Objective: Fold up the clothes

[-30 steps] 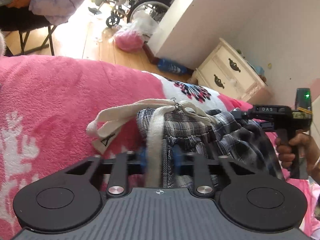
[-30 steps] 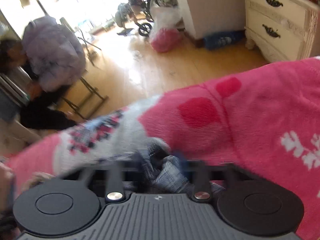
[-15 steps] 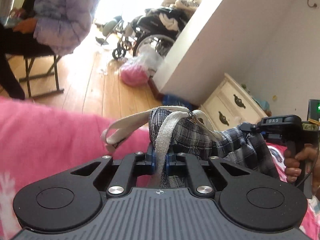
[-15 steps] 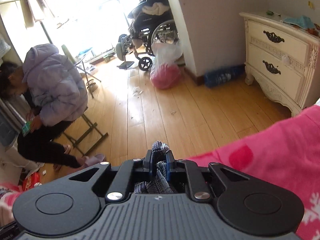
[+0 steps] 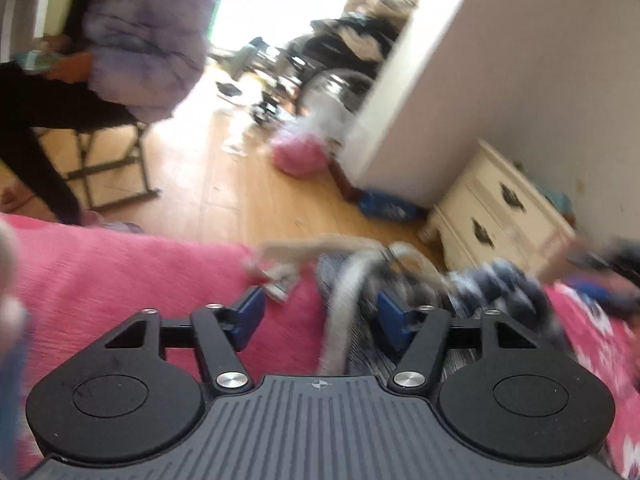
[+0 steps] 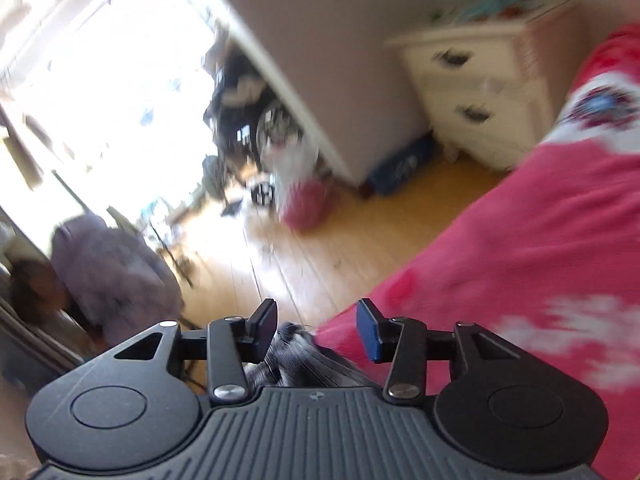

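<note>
A blue-grey plaid garment [image 5: 492, 284] with a cream drawstring [image 5: 340, 312] lies bunched on the pink blanket [image 5: 120, 272]. In the left wrist view my left gripper [image 5: 320, 316] is open; the drawstring runs loose between its blue pads [image 5: 252, 312], touching neither. In the right wrist view my right gripper [image 6: 316, 326] is open too, and a fold of the plaid garment [image 6: 296, 356] lies just under and between its fingers on the pink blanket [image 6: 540, 240]. Both views are motion-blurred.
A cream two-drawer nightstand [image 5: 500, 216] stands beyond the bed by the wall. On the wooden floor are a pink bag [image 5: 300, 156], a blue bottle [image 5: 384, 206] and a wheelchair [image 5: 340, 68]. A person in a lilac jacket [image 5: 140, 40] sits on a folding chair at the left.
Both grippers were shut on the garment half a second ago and have opened. The garment dropped from mid-air onto the blanket; the right gripper view has rolled sideways.
</note>
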